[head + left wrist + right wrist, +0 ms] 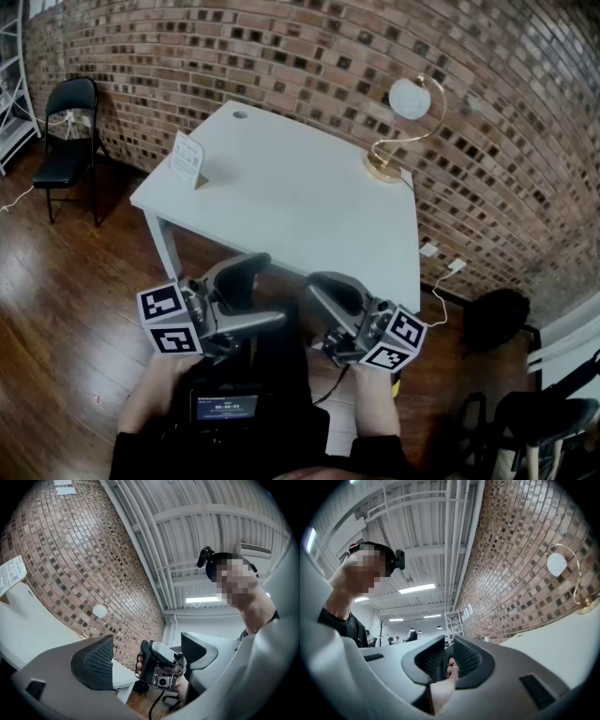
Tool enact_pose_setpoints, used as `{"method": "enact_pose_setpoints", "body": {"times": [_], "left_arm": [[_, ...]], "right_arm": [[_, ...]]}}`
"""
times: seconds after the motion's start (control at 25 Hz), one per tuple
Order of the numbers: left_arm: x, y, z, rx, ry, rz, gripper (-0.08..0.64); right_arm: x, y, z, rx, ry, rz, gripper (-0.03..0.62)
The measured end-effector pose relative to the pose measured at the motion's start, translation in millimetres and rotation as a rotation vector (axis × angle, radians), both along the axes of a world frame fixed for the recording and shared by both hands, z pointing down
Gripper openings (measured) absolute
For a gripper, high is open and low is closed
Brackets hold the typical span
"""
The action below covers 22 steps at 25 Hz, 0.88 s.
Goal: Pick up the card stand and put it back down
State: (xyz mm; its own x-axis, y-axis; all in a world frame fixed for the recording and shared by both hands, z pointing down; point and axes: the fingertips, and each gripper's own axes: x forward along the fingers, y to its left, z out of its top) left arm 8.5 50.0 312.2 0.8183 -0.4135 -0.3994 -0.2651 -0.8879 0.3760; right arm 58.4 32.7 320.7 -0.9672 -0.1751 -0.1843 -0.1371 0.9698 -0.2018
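Card stand (187, 158) upright at 10 o'clock edge of white tabletop (291, 206); gold lamp (398, 131) at 2 o'clock. Both claws at 6 o'clock, off tabletop, well apart from stand. Left claw (147, 651) released, jaws wide, empty. Right claw (448, 660) released, narrow gap, empty.

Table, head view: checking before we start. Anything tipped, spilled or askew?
Nothing stands out: the card stand is upright near the table's left edge, the lamp upright at its far right corner.
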Motion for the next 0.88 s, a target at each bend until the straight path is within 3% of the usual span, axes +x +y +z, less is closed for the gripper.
{"method": "enact_pose_setpoints", "body": {"times": [0.48, 0.88], "left_arm": [[-33.2, -58.6, 4.0, -0.019, 0.016, -0.052, 0.446], [-63.5, -78.4, 2.7, -0.012, 0.039, -0.109, 0.446]], "right_arm": [[-47.1, -68.8, 14.4, -0.057, 0.054, -0.061, 0.084], [-80.1, -103.9, 24.5, -0.089, 0.113, -0.099, 0.084]]}}
